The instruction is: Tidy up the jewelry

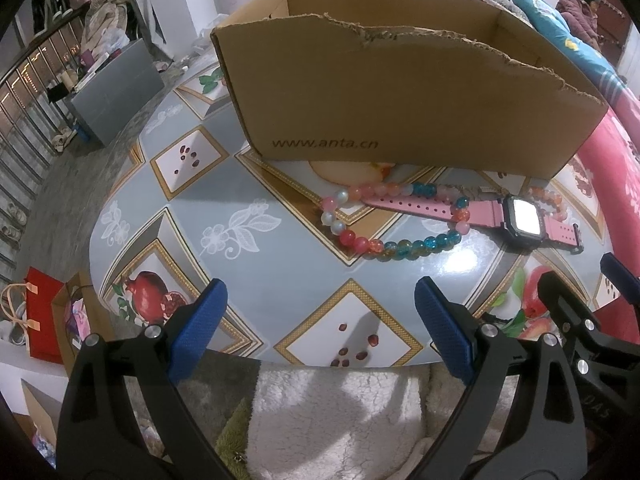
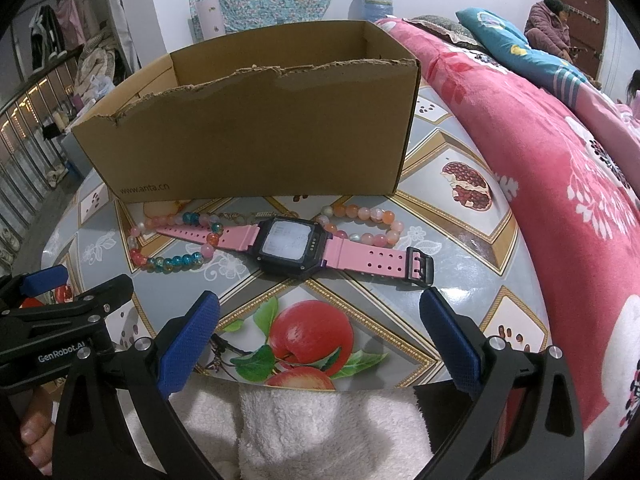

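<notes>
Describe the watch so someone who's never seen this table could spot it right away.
Find the cardboard box on the patterned table. Just in front of it lies the watch, flat, strap stretched out. Unlike the bead bracelets beside it, it has a black square case and a pink strap with holes.

- Far on the table (image 2: 460, 248): cardboard box (image 2: 256, 140).
- Just near of the box: watch (image 2: 290, 245), lying flat, strap running left to right.
- Left, across the strap: bead bracelet (image 2: 176, 258).
- Right, behind the strap: second bead bracelet (image 2: 368, 216).
- Right of the table: blanket (image 2: 540, 168).
</notes>
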Tool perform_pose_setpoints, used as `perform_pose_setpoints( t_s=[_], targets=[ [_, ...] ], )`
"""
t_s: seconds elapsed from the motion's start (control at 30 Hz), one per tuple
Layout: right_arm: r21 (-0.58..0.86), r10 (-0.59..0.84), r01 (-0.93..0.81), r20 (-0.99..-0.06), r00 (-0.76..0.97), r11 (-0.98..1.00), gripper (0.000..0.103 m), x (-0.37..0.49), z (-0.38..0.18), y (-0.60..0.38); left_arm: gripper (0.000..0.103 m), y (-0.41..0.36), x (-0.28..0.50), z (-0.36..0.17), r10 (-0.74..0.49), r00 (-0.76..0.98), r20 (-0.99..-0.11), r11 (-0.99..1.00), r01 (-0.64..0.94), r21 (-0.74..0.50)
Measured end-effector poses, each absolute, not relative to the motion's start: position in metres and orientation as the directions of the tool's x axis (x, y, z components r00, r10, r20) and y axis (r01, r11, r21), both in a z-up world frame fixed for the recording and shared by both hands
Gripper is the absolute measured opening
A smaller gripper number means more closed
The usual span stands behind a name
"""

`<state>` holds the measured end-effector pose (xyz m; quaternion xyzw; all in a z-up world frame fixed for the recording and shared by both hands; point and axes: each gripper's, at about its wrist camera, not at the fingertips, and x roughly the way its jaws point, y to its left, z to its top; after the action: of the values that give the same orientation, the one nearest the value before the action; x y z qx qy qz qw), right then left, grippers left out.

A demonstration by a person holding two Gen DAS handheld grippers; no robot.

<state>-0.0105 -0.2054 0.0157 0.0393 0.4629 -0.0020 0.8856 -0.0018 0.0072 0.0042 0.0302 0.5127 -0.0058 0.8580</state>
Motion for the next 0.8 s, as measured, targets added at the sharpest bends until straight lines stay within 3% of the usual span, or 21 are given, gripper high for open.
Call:
perform_pose_setpoints(
  t_s=[0.8],
  targets=[
    [0.021, -0.002, 0.032, -0.817, 0.577, 0.999, 0.098, -0.004, 0.016, -0.204, 0.091, 0.005, 0.004, -0.008, 0.031, 0.439, -0.898, 0.998, 0.034, 0.051]
  ],
)
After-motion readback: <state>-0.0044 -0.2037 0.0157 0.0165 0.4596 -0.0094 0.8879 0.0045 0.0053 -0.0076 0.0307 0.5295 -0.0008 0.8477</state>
